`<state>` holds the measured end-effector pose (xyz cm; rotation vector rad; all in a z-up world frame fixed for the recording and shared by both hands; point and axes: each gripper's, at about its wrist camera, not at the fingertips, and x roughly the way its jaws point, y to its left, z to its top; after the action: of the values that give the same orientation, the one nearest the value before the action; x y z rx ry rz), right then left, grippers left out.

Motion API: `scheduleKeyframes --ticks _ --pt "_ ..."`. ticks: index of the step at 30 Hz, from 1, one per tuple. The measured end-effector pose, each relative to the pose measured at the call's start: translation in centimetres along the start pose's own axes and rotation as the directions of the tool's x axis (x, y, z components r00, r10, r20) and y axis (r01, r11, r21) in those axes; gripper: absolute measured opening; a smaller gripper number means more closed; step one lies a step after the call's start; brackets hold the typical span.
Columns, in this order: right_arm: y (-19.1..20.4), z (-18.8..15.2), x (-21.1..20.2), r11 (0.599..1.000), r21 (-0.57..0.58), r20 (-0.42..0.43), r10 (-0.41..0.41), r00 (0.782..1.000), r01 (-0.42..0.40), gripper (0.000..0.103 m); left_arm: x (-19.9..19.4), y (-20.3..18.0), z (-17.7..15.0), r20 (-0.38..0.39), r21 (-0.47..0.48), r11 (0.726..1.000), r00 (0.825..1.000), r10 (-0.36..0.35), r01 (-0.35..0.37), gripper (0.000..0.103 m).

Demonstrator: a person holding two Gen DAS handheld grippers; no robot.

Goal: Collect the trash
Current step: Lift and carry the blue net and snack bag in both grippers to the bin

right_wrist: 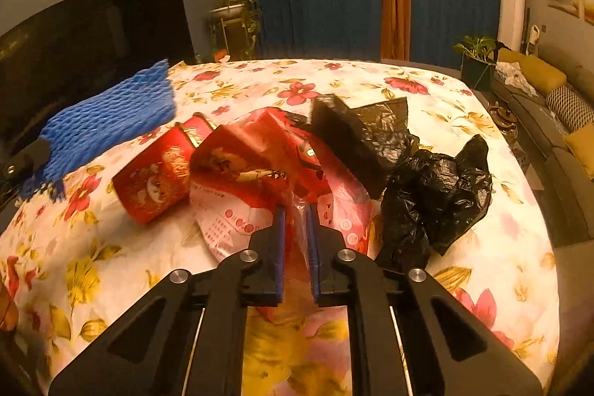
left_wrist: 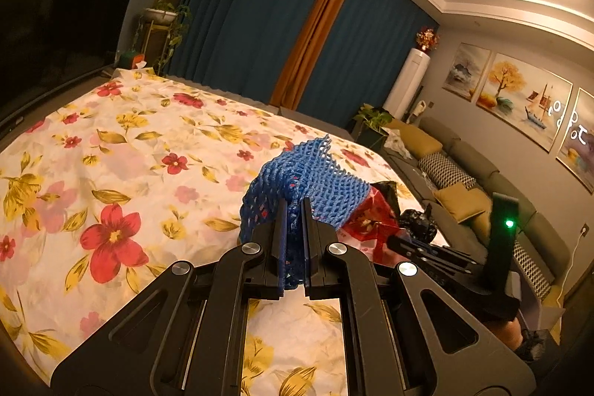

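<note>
My left gripper (left_wrist: 295,205) is shut on a blue foam net (left_wrist: 308,184) and holds it above the floral tablecloth (left_wrist: 130,143). The net also shows at the left of the right wrist view (right_wrist: 107,125). My right gripper (right_wrist: 296,210) is shut on the edge of a red and white plastic bag (right_wrist: 267,173) that lies on the cloth. A red can (right_wrist: 156,179) lies on its side left of the bag. A flat black bag (right_wrist: 367,132) and a crumpled black bag (right_wrist: 434,199) lie to the right. The right gripper (left_wrist: 393,242) shows in the left wrist view, holding the red bag (left_wrist: 367,218).
A dark TV screen (left_wrist: 55,17) stands at the left. Blue curtains (left_wrist: 260,25) hang behind the table. A sofa with cushions (left_wrist: 464,180) runs along the right wall. A potted plant (right_wrist: 477,58) stands past the table's far right edge.
</note>
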<state>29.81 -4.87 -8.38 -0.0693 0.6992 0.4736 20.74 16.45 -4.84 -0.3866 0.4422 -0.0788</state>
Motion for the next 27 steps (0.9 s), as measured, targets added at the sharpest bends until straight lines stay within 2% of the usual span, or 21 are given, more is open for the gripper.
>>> scheduleKeyframes --ticks 12,20,27 --pt "-0.5 -1.0 -8.2 0.999 0.049 0.150 -0.012 0.989 0.004 0.008 -1.5 -2.6 -0.3 0.033 0.086 0.995 0.998 0.048 -0.051 0.006" --pt "-1.5 -1.8 -14.3 0.997 0.079 0.248 -0.023 0.968 0.004 0.008 -4.0 -6.3 -0.5 0.060 0.136 0.990 0.998 0.023 -0.031 0.006" --pt "-4.1 -3.3 -19.5 0.990 0.135 0.323 -0.069 0.944 0.027 0.008 -5.6 -11.2 -1.1 0.072 0.201 0.979 0.997 -0.037 0.021 0.006"
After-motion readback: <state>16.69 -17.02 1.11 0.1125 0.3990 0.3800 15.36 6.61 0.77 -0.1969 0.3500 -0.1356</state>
